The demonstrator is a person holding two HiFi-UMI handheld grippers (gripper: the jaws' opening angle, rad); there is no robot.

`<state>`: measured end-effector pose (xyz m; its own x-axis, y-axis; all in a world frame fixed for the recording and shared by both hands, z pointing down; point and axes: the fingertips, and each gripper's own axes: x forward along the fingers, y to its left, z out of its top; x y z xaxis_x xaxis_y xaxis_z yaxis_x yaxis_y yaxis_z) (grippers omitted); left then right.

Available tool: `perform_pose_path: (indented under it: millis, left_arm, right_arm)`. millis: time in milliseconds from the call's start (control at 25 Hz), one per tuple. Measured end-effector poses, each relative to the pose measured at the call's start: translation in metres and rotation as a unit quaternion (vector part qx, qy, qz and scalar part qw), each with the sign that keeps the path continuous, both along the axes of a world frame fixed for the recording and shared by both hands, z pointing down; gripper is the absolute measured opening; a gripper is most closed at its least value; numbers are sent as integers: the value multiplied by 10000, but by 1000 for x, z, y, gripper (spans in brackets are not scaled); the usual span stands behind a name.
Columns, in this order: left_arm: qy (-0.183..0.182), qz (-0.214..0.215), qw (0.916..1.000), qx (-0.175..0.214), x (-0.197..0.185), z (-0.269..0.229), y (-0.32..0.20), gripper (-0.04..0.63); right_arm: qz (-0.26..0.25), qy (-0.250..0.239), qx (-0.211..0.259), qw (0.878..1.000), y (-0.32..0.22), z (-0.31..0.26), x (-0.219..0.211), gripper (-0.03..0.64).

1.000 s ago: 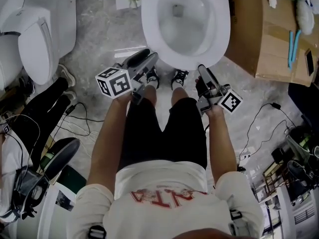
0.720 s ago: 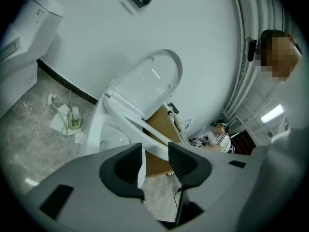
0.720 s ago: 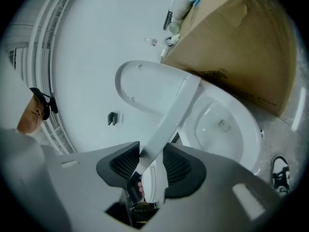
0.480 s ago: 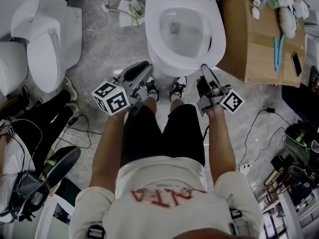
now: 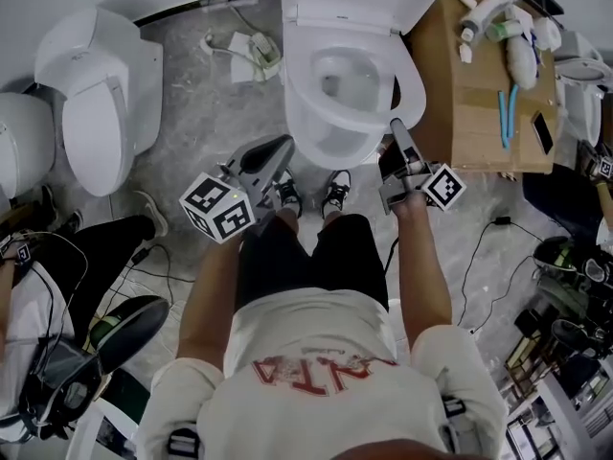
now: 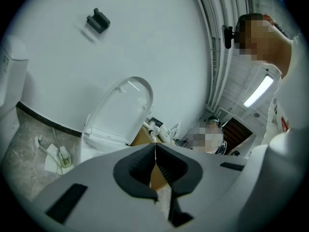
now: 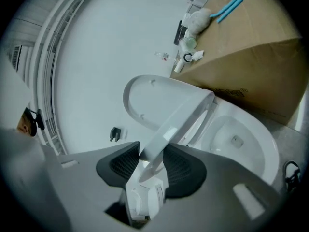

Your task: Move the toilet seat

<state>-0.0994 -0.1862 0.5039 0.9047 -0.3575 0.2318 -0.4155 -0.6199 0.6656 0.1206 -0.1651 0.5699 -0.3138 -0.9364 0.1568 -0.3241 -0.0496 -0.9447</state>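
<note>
Grips the toilet seat point(image 7: 179, 117) by its near rim in the right gripper point(image 7: 148, 166), jaws pressed on either face of the rim. Holds that near end lifted, so that the seat slants from the jaws away to the hinge at the far end, clear of the open bowl point(image 7: 239, 139) and in front of the upright lid point(image 7: 147, 98). Seen from the head view, sits at the near right edge of the toilet, just left of the cardboard box point(image 5: 469, 75).

Looks white and glossy: an oval ring of smooth plastic, thin along the edge, with a bright patch of reflected light on its upper face close to the jaws. Shows no mark or stain on the part in view.

Carries the left gripper point(image 6: 155, 151) at the near left of the bowl, apart from the toilet. Has just been closing its jaws, now tip to tip with nothing between them.
</note>
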Motion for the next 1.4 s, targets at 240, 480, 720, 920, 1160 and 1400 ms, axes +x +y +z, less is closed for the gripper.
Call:
perform_pose_path:
  millis: [240, 480, 720, 920, 1160, 1400]
  left_arm:
    - [9, 52, 9993, 360, -7, -51, -8, 11]
    - [112, 188, 9976, 660, -15, -92, -12, 11]
    - [81, 162, 9970, 753, -2, -112, -12, 11]
    - [72, 170, 9961, 865, 22, -130, -18, 11]
    - [64, 55, 9958, 907, 43, -138, -23, 11]
    - [20, -98, 9961, 872, 51, -136, -32, 11]
  right_arm:
    - [356, -24, -182, 9992, -13, -9, 12, 156]
    - [587, -144, -107, 9981, -32, -24, 24, 153]
    - [470, -199, 30, 9987, -50, -42, 33, 158]
    - [216, -64, 138, 9996, -66, -54, 39, 163]
    - [-180, 69, 401, 9990, -88, -68, 41, 173]
    - [-499, 219, 615, 9966, -114, -77, 42, 175]
